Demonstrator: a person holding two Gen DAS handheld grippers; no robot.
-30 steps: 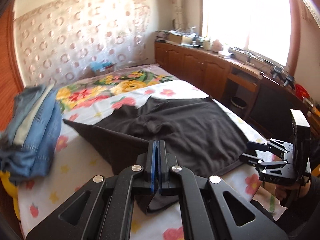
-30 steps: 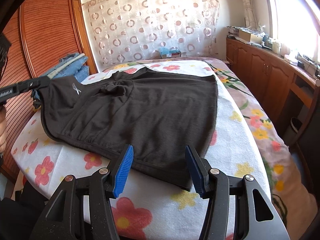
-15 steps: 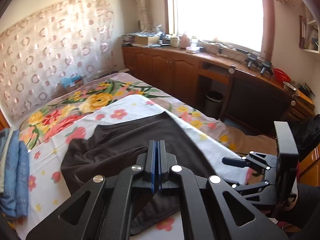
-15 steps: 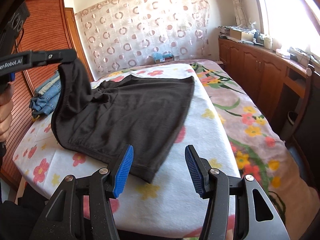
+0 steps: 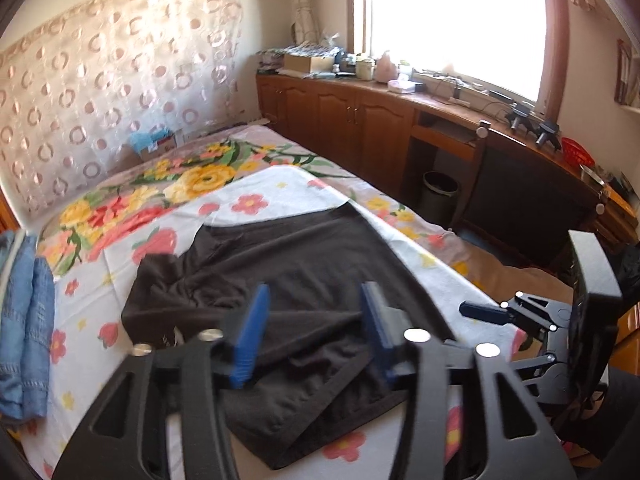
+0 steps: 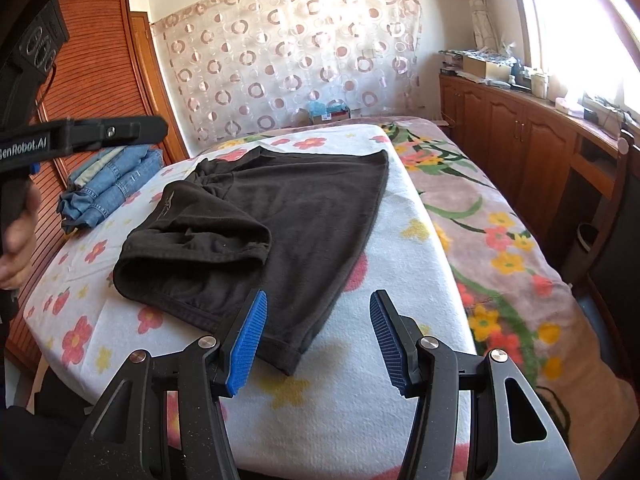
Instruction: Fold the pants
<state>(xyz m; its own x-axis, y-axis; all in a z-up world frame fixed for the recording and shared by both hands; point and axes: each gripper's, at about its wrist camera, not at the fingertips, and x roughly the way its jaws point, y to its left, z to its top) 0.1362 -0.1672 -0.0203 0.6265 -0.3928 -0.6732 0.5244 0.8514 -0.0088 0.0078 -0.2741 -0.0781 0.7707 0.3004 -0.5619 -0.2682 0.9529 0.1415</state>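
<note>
Dark brown pants [image 5: 304,280] lie on the flowered bed [image 5: 248,192]. In the right wrist view the pants [image 6: 304,216] have their left part folded over onto the rest, forming a loose rounded flap [image 6: 192,240]. My left gripper [image 5: 316,332] is open and empty, just above the near part of the pants. It also shows at the left of the right wrist view [image 6: 156,130], raised above the bed. My right gripper [image 6: 318,338] is open and empty over the near hem corner; it shows at the right in the left wrist view [image 5: 480,314].
A stack of folded blue jeans [image 6: 108,184] lies at the bed's left side, by a wooden wardrobe [image 6: 96,80]. Wooden cabinets [image 5: 352,128] and a dark bin [image 5: 440,196] stand along the right wall under the window. A patterned curtain [image 6: 280,64] hangs behind the bed.
My left gripper carried a pinched corner of the pants across, then opened and let it drop as a folded flap. My right gripper stayed open near the hem.
</note>
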